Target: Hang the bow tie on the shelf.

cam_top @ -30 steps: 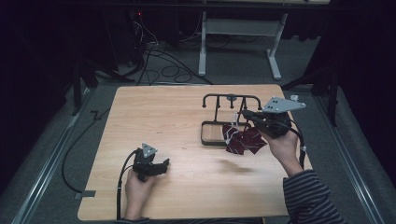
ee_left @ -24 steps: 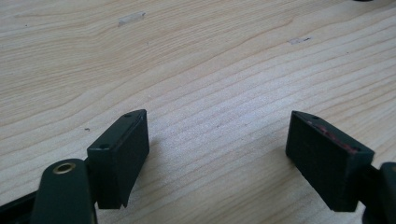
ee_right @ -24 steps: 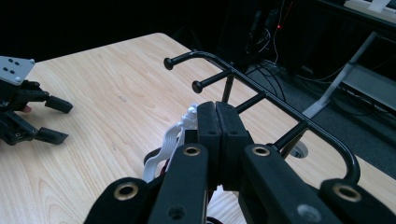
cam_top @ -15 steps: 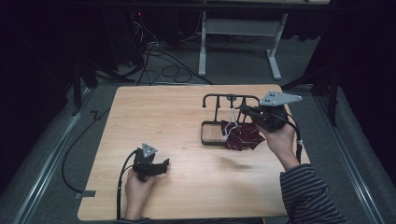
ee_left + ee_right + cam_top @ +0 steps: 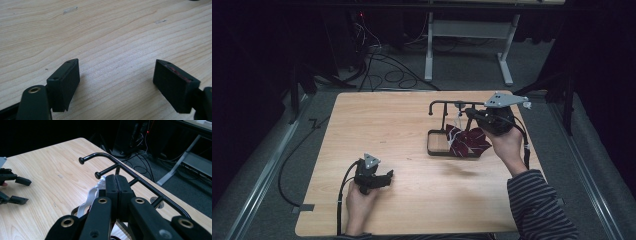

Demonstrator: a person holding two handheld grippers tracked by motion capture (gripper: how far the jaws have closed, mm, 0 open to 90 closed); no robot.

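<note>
A dark red patterned cloth bag [image 5: 468, 143] with white straps [image 5: 457, 123] hangs over the base of a black wire rack [image 5: 447, 103]. My right gripper [image 5: 463, 115] is shut on the straps and holds them just below the rack's top bar. In the right gripper view the jaws [image 5: 117, 180] are pressed together, the white strap [image 5: 92, 195] bunches at their left, and the rack's knobbed hooks [image 5: 105, 171] stand just beyond. My left gripper [image 5: 388, 178] rests on the table near the front left, open, with only bare wood between its jaws [image 5: 116, 80].
The wooden table [image 5: 377, 125] has free room across its left and middle. The rack stands at the right rear. Beyond the far edge lie cables [image 5: 377, 60] on the floor and a white desk frame [image 5: 467, 35]. The left gripper [image 5: 21, 190] is in the right gripper view, far left.
My right gripper has carried the bag a little farther back and up, toward the rack's top bar. The left gripper has stayed where it was.
</note>
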